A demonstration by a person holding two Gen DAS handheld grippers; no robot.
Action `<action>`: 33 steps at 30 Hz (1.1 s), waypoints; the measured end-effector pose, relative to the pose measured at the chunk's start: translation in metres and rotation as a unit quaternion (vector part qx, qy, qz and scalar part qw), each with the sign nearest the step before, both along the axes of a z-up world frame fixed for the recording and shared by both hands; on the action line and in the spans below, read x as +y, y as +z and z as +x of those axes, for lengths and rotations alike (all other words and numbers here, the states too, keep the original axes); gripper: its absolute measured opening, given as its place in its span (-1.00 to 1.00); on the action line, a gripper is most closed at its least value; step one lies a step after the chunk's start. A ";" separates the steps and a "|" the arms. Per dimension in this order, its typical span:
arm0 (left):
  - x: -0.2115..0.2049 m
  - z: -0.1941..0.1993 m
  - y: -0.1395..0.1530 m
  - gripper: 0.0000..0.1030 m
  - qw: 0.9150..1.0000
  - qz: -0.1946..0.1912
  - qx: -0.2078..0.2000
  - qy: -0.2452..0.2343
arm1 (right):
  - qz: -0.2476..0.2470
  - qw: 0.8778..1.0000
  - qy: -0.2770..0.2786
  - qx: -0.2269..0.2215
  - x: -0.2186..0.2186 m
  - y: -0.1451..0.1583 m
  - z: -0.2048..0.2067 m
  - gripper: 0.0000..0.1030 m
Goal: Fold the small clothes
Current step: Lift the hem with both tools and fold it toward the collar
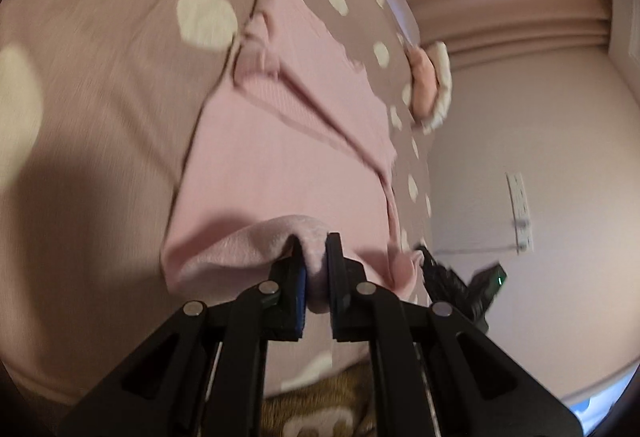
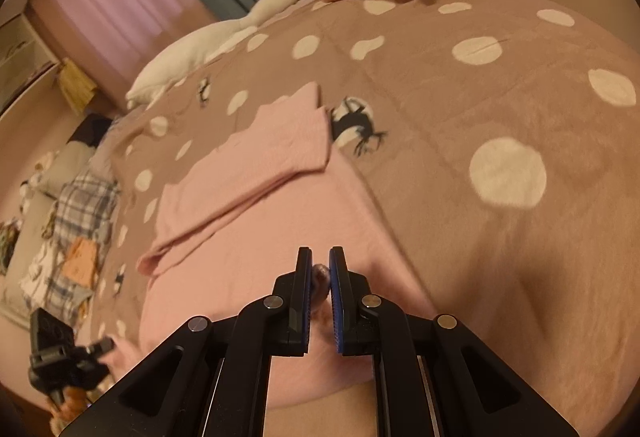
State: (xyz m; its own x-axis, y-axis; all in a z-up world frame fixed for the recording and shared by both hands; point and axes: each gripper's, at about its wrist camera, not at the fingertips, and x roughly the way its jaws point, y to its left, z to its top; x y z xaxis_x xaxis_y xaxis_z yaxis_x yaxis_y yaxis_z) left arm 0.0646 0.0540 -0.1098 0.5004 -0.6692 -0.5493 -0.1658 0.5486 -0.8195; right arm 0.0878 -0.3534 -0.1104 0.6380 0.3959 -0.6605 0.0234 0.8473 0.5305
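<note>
Lying on the spotted bedspread (image 2: 460, 125), the pink garment (image 2: 256, 237) has its near hem pinched by both tools. Left tool (image 1: 314, 269) and right tool (image 2: 321, 277) each clamp narrowly on fabric, below the plush goose (image 2: 224, 33).

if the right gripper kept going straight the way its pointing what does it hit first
The right gripper is already shut on the near edge of the pink garment, so it would push into that cloth first, toward its folded sleeve. Depth beyond is unclear.
</note>
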 end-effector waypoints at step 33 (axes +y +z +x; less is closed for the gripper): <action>-0.022 0.065 -0.021 -0.89 0.937 0.348 -0.018 -0.033 | -0.123 0.989 0.042 0.071 0.013 -0.018 0.045 -0.80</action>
State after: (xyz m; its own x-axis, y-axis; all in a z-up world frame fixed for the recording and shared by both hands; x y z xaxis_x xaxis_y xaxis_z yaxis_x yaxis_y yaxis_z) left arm 0.1301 0.0320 -0.1306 0.4971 -0.1847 -0.8478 -0.0923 0.9603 -0.2633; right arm 0.1333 -0.3407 -0.1288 0.5035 0.2601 -0.8239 0.0060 0.9525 0.3044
